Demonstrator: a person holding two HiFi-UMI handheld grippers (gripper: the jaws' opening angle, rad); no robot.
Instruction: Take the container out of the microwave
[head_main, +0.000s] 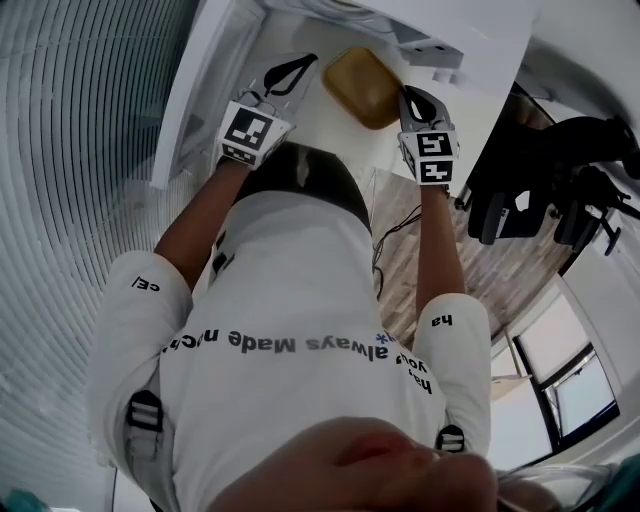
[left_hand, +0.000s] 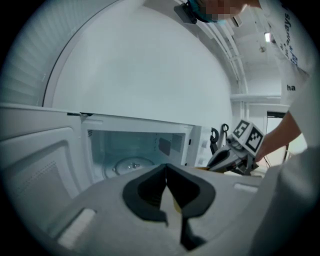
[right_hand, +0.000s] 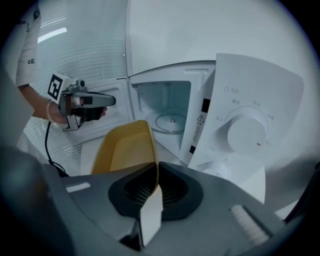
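My right claw (right_hand: 156, 180) hides the container's (right_hand: 125, 150) near rim. The microwave's (right_hand: 240, 100) dial labels are too small to read.

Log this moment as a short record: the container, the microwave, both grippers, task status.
item: yellow container, outside the microwave, in front of its opening
appliance: door swung open; glass turntable bare inside
right side: right gripper shut on the container's rim
left side: left gripper with jaws together, apart from the container, pointing toward the open cavity
status: container is out of the cavity, carried by the right gripper alone
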